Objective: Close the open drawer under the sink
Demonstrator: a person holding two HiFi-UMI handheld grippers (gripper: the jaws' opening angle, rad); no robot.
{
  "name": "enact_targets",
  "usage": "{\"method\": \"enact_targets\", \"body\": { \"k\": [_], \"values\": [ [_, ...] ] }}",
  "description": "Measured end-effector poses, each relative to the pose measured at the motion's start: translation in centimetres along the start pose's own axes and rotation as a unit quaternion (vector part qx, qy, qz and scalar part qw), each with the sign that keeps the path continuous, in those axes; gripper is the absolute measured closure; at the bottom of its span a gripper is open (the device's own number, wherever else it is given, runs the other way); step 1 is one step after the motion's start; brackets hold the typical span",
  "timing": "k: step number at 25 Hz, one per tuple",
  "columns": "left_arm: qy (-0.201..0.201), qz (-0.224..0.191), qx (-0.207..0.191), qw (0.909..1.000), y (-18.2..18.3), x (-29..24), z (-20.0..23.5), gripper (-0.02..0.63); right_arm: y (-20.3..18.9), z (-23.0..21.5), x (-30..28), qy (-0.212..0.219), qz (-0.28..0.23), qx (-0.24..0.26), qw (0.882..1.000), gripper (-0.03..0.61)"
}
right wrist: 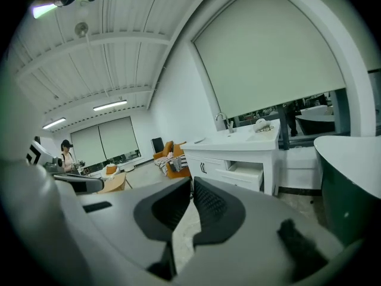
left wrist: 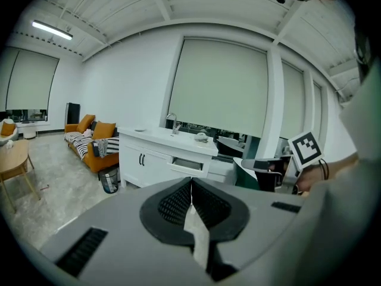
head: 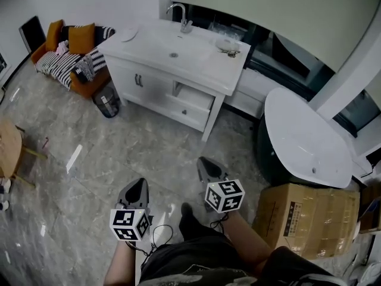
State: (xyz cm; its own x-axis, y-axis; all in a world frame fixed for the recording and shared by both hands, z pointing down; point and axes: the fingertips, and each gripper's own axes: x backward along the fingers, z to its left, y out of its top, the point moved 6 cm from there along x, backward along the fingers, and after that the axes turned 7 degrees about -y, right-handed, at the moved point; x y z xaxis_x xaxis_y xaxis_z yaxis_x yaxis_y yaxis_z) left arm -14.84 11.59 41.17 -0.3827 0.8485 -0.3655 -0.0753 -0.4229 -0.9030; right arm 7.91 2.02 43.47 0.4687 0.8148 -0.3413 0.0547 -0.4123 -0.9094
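A white vanity with a sink and tap stands against the far wall. Under its right side a drawer is pulled out, also visible in the left gripper view and the right gripper view. My left gripper and right gripper hover over the marble floor, well short of the vanity, both pointing toward it. The left gripper's jaws are pressed together with nothing between them. The right gripper is likewise shut and empty.
An orange sofa and a small bin stand left of the vanity. At the right are a white bathtub and a cardboard box. A round wooden table sits at the left edge.
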Motion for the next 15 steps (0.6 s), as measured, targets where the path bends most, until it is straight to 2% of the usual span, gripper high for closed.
{"method": "enact_targets", "body": {
  "k": [7,15],
  "values": [
    [0.004,0.005,-0.017,0.9998,3.0,-8.1,0.8,0.598,2.7,-6.3,-5.8,-0.022,-0.026,-0.036,0.999,0.548],
    [0.006,0.008,-0.030,0.9995,5.6,-13.6,1.7,0.598,3.2,-9.5,-9.7,-0.022,-0.002,-0.043,0.999,0.548]
  ]
}}
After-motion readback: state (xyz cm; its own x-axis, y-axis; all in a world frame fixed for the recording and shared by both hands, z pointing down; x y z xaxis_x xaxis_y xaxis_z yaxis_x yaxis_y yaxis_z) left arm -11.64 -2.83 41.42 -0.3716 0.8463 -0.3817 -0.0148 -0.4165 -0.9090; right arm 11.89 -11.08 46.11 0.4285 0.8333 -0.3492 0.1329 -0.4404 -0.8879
